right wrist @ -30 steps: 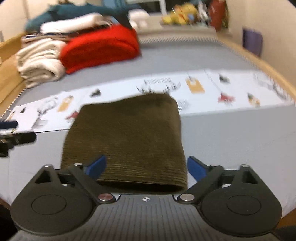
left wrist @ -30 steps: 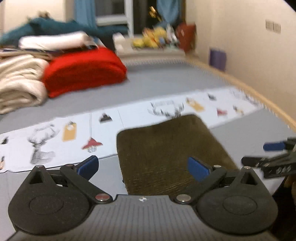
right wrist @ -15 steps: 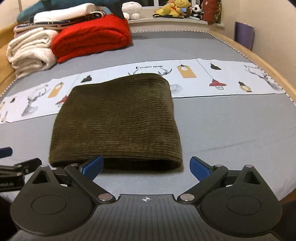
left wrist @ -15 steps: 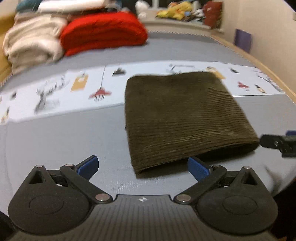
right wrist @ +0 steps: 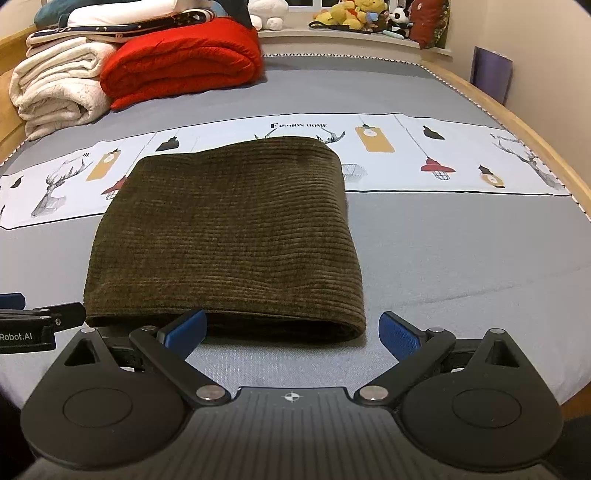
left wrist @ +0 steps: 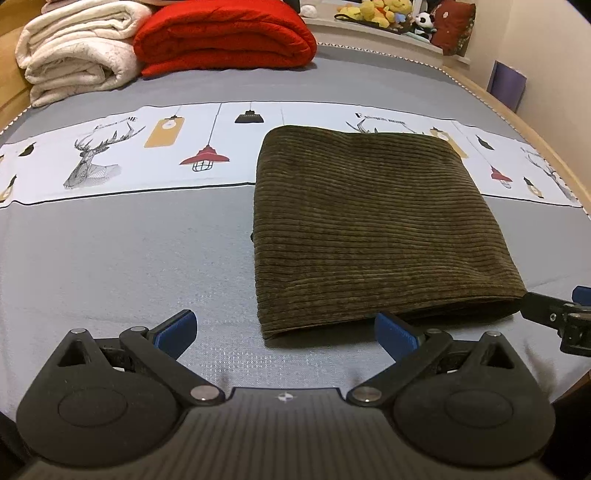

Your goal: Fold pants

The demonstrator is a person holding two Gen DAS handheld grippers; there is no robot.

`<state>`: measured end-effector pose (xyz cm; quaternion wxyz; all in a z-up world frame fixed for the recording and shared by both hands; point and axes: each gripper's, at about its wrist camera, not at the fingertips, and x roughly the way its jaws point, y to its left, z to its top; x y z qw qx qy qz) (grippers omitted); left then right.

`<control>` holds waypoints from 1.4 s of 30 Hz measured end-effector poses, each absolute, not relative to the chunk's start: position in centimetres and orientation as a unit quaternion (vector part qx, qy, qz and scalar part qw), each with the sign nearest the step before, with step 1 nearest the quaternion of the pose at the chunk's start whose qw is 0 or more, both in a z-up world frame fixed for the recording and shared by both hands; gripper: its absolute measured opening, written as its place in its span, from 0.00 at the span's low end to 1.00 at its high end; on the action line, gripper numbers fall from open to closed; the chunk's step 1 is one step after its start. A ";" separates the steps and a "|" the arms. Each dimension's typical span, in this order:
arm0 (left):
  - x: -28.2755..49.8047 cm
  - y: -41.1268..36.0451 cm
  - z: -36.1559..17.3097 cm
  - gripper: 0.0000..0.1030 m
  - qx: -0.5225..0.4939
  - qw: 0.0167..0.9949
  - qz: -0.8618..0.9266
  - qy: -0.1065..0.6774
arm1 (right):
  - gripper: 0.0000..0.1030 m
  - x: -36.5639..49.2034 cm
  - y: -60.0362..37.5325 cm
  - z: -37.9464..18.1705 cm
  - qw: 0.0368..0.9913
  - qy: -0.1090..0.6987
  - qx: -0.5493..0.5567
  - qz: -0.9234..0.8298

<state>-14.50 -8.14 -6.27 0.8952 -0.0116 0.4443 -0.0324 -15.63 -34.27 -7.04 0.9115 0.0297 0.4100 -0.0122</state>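
The olive-brown corduroy pants (left wrist: 369, 225) lie folded into a flat rectangle on the grey bed sheet, also in the right wrist view (right wrist: 229, 236). My left gripper (left wrist: 284, 328) is open and empty, just in front of the pants' near left corner. My right gripper (right wrist: 291, 328) is open and empty, just in front of the pants' near right corner. Each gripper's tip shows at the edge of the other view: the right one (left wrist: 554, 314), the left one (right wrist: 40, 317).
A white printed runner (left wrist: 110, 158) crosses the bed behind the pants. A folded red blanket (left wrist: 225, 37) and cream blanket (left wrist: 77, 51) are stacked at the back left. Plush toys (right wrist: 354, 14) sit on the far ledge. A wooden bed rim (right wrist: 535, 136) runs along the right.
Both grippers have pulled back toward the near edge and lowered, staying open. The pants lie still and the views have steadied.
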 end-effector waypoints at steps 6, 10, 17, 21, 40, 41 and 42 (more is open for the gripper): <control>-14.7 -8.1 -6.4 1.00 -0.011 0.895 -0.034 0.445 | 0.96 -15.7 -34.1 -7.0 0.912 0.408 0.027 -0.007; -14.8 -8.2 -6.6 1.00 -0.006 0.894 -0.036 0.446 | 0.96 -15.8 -34.0 -6.8 0.913 0.406 0.030 -0.003; -14.8 -8.3 -6.7 1.00 -0.007 0.895 -0.038 0.444 | 0.96 -15.5 -34.0 -7.1 0.910 0.412 0.032 -0.003; -14.8 -8.4 -6.8 1.00 -0.006 0.895 -0.039 0.445 | 0.96 -15.5 -34.0 -7.2 0.910 0.413 0.033 -0.003; -15.0 -8.3 -6.4 1.00 -0.009 0.896 -0.042 0.442 | 0.96 -15.4 -34.1 -7.7 0.907 0.421 0.035 -0.006; -15.0 -8.3 -6.4 1.00 -0.008 0.896 -0.043 0.441 | 0.96 -15.4 -34.0 -7.6 0.907 0.420 0.034 -0.006; -15.0 -8.3 -6.4 1.00 -0.007 0.897 -0.044 0.440 | 0.96 -15.4 -34.0 -7.6 0.907 0.420 0.034 -0.006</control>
